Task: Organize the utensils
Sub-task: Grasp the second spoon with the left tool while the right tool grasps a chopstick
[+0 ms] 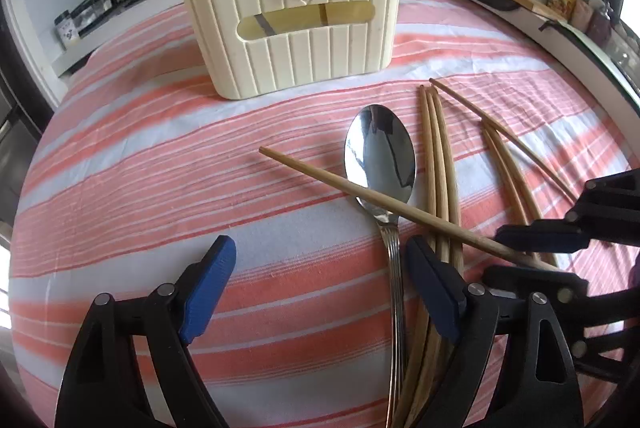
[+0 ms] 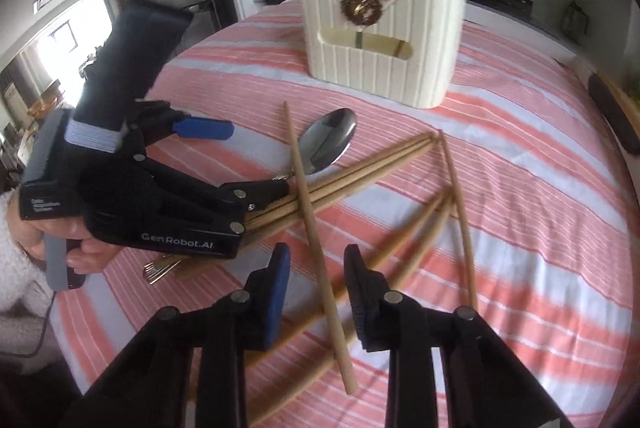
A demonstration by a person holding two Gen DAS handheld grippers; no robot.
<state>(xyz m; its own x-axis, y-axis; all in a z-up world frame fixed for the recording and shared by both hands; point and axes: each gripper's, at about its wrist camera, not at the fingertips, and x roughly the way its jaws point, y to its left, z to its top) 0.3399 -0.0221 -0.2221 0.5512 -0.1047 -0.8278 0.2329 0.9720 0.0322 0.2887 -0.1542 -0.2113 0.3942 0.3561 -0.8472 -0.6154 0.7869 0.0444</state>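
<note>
**Figure. Both tools low over loose utensils on the striped bench (image 1: 120,188).** The right tool (image 2: 318,292) is narrow. One chopstick (image 2: 308,212) passes between its pads, nearer the right-hand pad, and no clamping from both sides is visible, so it is judged not yet gripped. In the right wrist view this chopstick's long axis runs from 6 o'clock towards 11 o'clock. Its thick end is nearest the camera, and its shaft lies across the spoon (image 1: 380,156) and a bundle of chopsticks (image 1: 438,168). The cream holder (image 2: 384,40) stands further on at about 12 to 1 o'clock (one chopstick already leans inside it).

The left tool (image 1: 320,288) is wide, tilted steeply down, and holds nothing. The spoon's handle lies between its pads, close to the right-hand one, with the bowl pointing to 12 o'clock at the holder. The person's left hand (image 2: 80,248) grips this tool from below.

The right hand is nearer the crossing chopstick. Lifting it should free the spoon beneath for the left tool.
</note>
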